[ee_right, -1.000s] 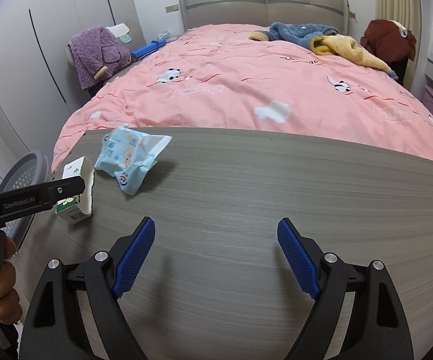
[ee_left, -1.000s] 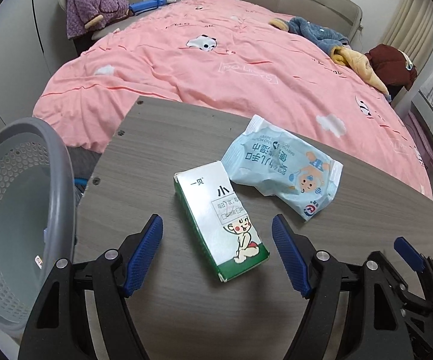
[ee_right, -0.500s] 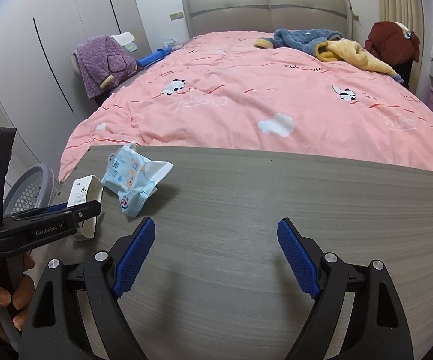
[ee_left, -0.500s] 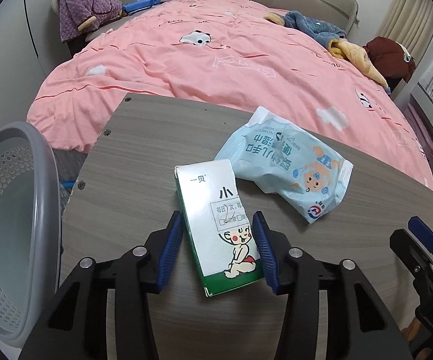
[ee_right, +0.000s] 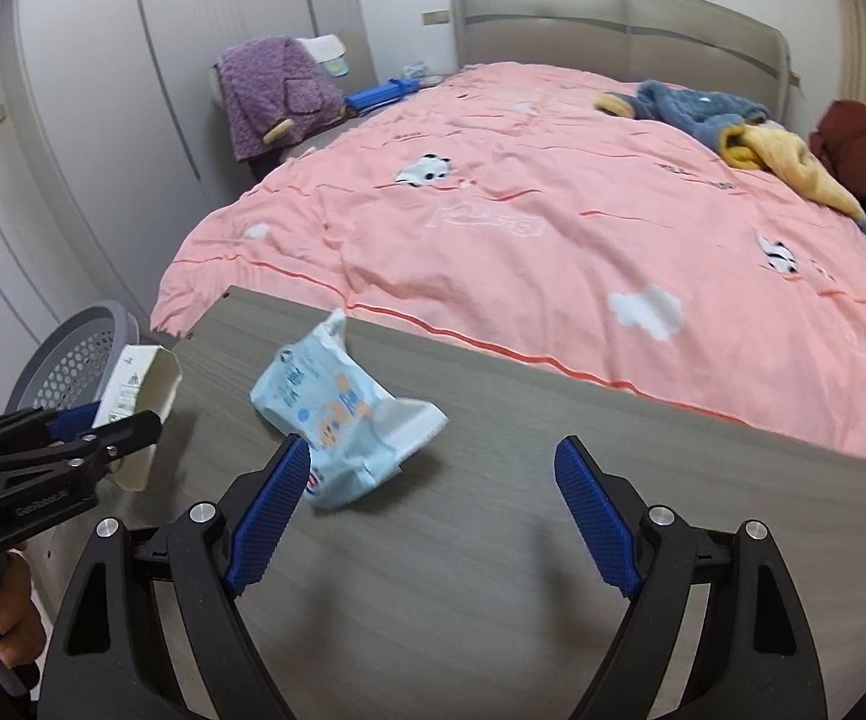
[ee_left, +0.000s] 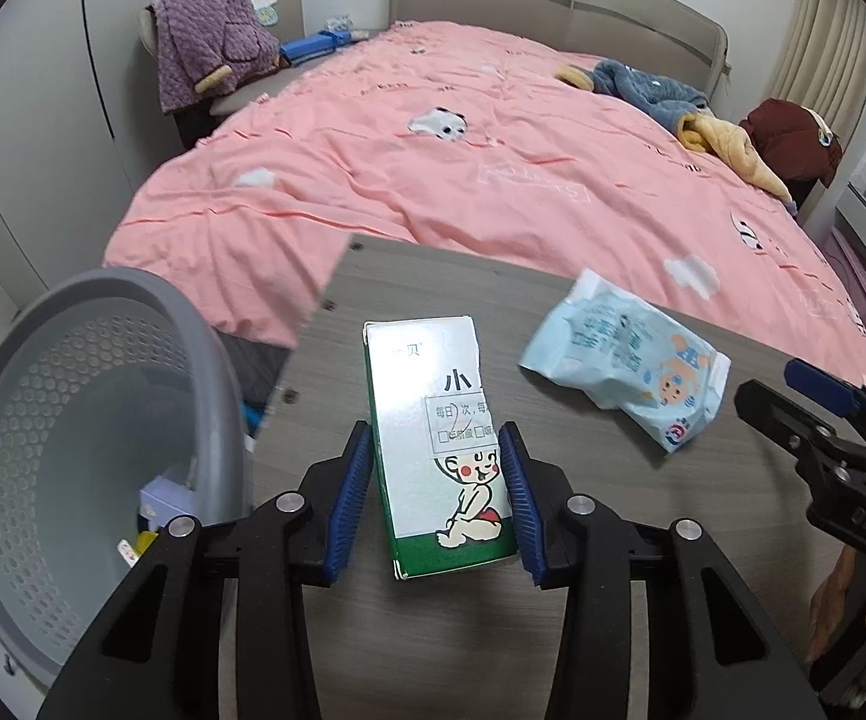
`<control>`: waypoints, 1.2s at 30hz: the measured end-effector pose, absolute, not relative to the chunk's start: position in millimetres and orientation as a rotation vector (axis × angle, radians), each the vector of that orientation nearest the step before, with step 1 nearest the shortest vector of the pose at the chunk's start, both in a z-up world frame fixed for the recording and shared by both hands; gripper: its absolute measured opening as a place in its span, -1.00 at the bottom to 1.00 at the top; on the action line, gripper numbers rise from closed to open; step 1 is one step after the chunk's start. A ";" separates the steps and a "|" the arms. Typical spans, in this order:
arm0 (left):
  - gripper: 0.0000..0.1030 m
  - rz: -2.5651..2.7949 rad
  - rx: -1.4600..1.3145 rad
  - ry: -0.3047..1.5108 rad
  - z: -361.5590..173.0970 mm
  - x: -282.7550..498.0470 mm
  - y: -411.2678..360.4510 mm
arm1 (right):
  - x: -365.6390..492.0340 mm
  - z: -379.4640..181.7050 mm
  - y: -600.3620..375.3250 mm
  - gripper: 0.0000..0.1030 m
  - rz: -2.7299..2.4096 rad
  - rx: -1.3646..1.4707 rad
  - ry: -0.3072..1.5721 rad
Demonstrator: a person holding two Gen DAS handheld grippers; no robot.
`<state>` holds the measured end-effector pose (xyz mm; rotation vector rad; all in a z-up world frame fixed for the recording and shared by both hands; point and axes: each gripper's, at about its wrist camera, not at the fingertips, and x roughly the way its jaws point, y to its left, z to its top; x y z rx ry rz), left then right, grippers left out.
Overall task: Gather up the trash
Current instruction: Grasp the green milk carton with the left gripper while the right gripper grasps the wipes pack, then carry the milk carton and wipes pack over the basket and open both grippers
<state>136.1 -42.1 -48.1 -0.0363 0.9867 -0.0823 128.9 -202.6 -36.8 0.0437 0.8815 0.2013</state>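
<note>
Closing left tongs (ee_left: 436,498) pinch the box (ee_left: 433,420), lifted off the table (ee_left: 613,630), long axis running along the fingers. Bin (ee_left: 90,420) sits just left. Right tongs (ee_right: 426,516) spread, empty; wipes pack (ee_right: 336,414) by their left pad.

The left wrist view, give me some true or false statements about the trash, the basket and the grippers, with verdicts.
1. The left gripper has the green-and-white box between its closing jaws. True.
2. The blue wipes packet is in the right gripper. False: it lies on the table, the right jaws wide open.
3. The grey basket stands left of the table. True.
4. The basket is on the bed. False: it stands off the bed, beside the table.
</note>
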 end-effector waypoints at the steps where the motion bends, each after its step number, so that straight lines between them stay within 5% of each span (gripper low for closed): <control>1: -0.19 -0.074 -0.037 0.977 -44.6 135.3 -37.3 | 133.4 -37.3 -199.6 0.59 0.221 0.038 0.889; 7: -0.19 -0.027 -0.041 0.927 -26.9 128.8 -14.3 | 155.6 -40.3 -174.2 0.87 0.317 -0.056 0.918; 21: -0.19 0.000 -0.071 0.916 -19.9 125.6 4.6 | 181.2 -72.3 -147.3 0.87 0.390 -0.218 1.014; 25: -0.19 0.000 -0.074 0.914 -19.0 123.5 7.2 | 183.4 -79.5 -144.6 0.81 0.384 -0.211 1.030; 29: -0.19 -0.001 -0.081 0.911 -17.4 119.7 10.8 | 178.0 -76.5 -140.2 0.30 0.370 -0.215 1.009; 36: -0.19 -0.007 -0.088 0.893 -11.7 108.0 20.6 | 157.7 -67.1 -136.0 0.21 0.328 -0.124 0.995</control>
